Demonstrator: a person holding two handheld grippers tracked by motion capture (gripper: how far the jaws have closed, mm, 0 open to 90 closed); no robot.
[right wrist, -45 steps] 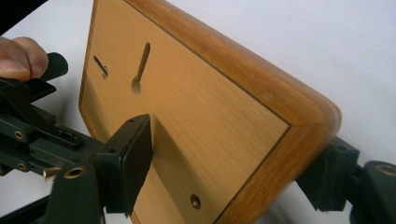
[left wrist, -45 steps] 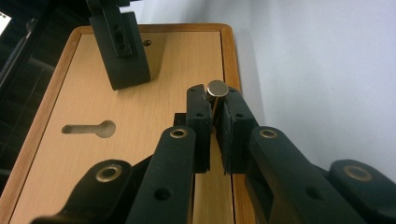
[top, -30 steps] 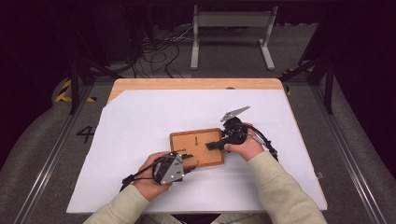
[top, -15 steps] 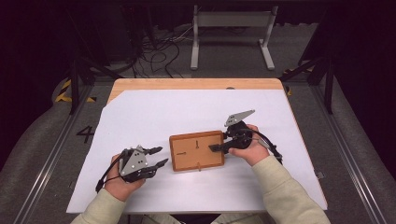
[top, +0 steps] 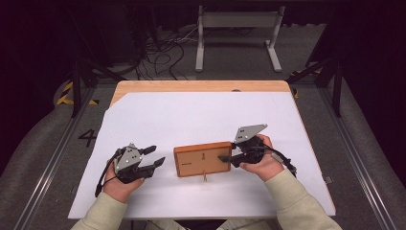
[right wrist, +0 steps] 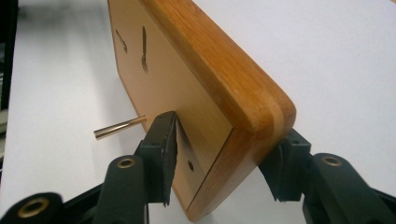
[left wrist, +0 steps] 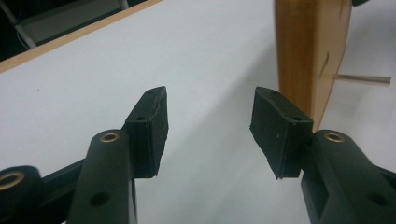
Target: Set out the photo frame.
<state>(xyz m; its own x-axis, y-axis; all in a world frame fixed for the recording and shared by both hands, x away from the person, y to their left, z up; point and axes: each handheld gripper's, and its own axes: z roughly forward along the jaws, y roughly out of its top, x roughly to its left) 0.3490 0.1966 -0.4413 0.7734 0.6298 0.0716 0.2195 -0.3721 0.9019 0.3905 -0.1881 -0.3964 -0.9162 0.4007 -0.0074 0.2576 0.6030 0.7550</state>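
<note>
Right hand-held gripper point(top: 225, 158) clamps right end of rectangular wooden board point(top: 203, 159): rounded corners, smooth pale face, darker rim. Rubbery black pads point(right wrist: 163, 154) press both faces. Thin brass-coloured pin point(right wrist: 119, 127) juts from face beside near pad. Left hand-held gripper point(top: 154, 157) released, empty, board just right of it. Matte white sheet covers table point(top: 191, 86).

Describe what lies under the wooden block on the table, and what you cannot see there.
The wooden block, clamped by the right claw, sits on the white sheet covering the table. A thin peg sticks out. Its underside is hidden.
</note>
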